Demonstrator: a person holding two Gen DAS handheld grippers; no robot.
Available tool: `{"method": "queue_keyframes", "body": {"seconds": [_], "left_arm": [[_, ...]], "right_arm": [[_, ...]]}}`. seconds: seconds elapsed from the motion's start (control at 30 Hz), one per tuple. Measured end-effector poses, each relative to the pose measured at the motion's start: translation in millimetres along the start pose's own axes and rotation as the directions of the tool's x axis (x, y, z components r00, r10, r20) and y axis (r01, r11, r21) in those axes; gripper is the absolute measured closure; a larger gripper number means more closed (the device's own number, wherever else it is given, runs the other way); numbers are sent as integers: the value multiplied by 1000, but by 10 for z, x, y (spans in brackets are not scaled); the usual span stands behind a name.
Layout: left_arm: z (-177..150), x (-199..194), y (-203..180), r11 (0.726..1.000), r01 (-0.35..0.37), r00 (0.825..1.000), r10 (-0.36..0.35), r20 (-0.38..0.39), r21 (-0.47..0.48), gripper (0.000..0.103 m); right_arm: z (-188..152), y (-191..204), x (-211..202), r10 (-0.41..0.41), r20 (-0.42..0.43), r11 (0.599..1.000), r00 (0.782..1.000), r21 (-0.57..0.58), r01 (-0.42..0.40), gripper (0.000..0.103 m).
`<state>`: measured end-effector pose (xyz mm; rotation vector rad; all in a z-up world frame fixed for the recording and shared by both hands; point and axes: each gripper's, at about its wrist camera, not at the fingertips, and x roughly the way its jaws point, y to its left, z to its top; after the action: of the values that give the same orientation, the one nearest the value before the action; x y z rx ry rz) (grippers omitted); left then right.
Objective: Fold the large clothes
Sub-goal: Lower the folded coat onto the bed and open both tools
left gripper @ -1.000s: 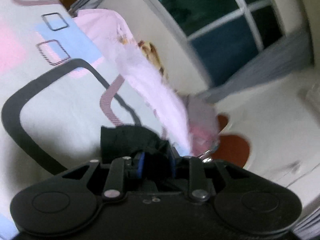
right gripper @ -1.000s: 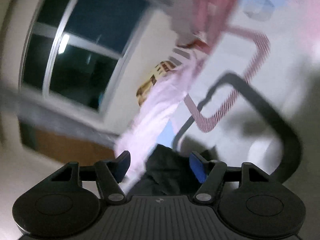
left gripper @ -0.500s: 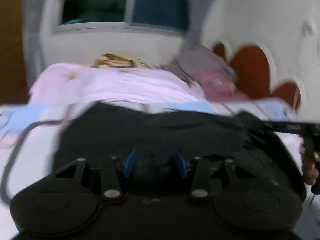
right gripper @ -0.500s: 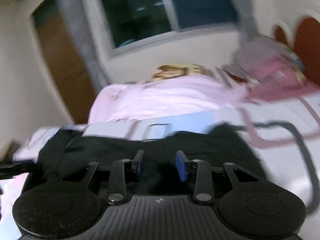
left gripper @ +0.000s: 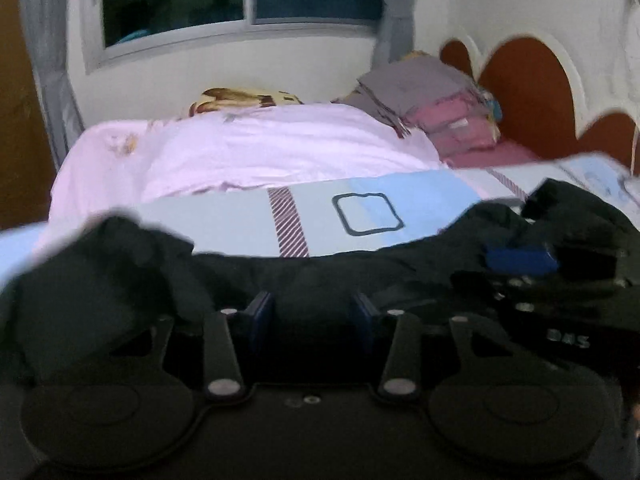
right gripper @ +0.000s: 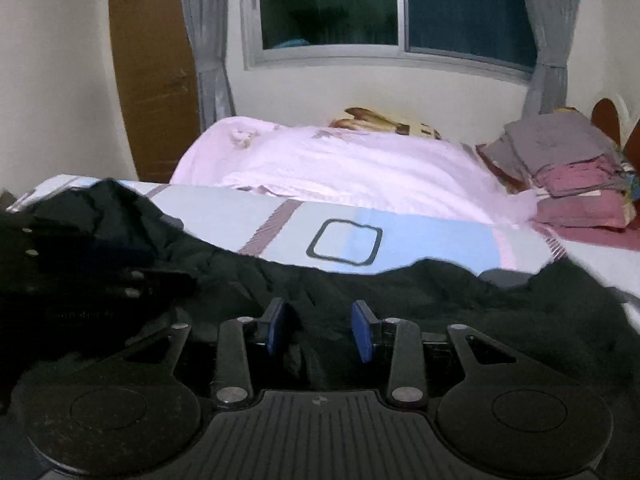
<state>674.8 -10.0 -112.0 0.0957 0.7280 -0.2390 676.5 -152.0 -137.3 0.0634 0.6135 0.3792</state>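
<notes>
Left wrist view shows the bed (left gripper: 352, 216) with its patterned sheet, and the black garment (left gripper: 360, 268) lying bunched across its near edge, the left gripper (left gripper: 313, 312) part open with dark cloth between its pads, its jaws having just been opening; whether they still pinch I cannot tell. Soft, light and limp, it is probably best taken at an edge or corner. Right wrist view adds the door and shows the right gripper (right gripper: 320, 330) part open over a fold.
</notes>
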Motion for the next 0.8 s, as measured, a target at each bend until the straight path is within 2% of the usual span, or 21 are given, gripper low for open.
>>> {"method": "queue_keyframes", "body": {"seconds": [0.23, 0.37, 0.47, 0.53, 0.6, 0.67, 0.73, 0.8], "left_arm": [[-190, 259, 165, 992, 64, 992, -51, 117, -107, 58], [-187, 315, 256, 984, 101, 991, -87, 98, -145, 58], [-126, 259, 237, 988, 91, 994, -83, 65, -128, 59], [-83, -15, 202, 992, 59, 997, -52, 65, -112, 57], [-123, -390, 167, 998, 23, 988, -14, 157, -58, 42], [-163, -615, 264, 997, -57, 981, 65, 183, -46, 33], [-156, -645, 473, 991, -123, 978, 130, 160, -54, 38], [-137, -509, 655, 987, -150, 985, 154, 83, -55, 56]], "right_arm": [[-162, -397, 186, 103, 93, 981, 990, 153, -117, 68], [-121, -471, 249, 116, 82, 976, 990, 176, -128, 68], [-4, -328, 151, 68, 17, 992, 998, 103, -69, 67], [70, -162, -155, 3, 35, 1000, 999, 0, -3, 67], [48, -128, -430, -26, 94, 999, 995, -44, 30, 67], [12, -268, -604, -100, 110, 995, 989, -18, 102, 67], [3, -513, -595, -174, 78, 984, 982, 42, 171, 67], [-16, -691, -493, -217, 39, 975, 976, 65, 214, 67]]}}
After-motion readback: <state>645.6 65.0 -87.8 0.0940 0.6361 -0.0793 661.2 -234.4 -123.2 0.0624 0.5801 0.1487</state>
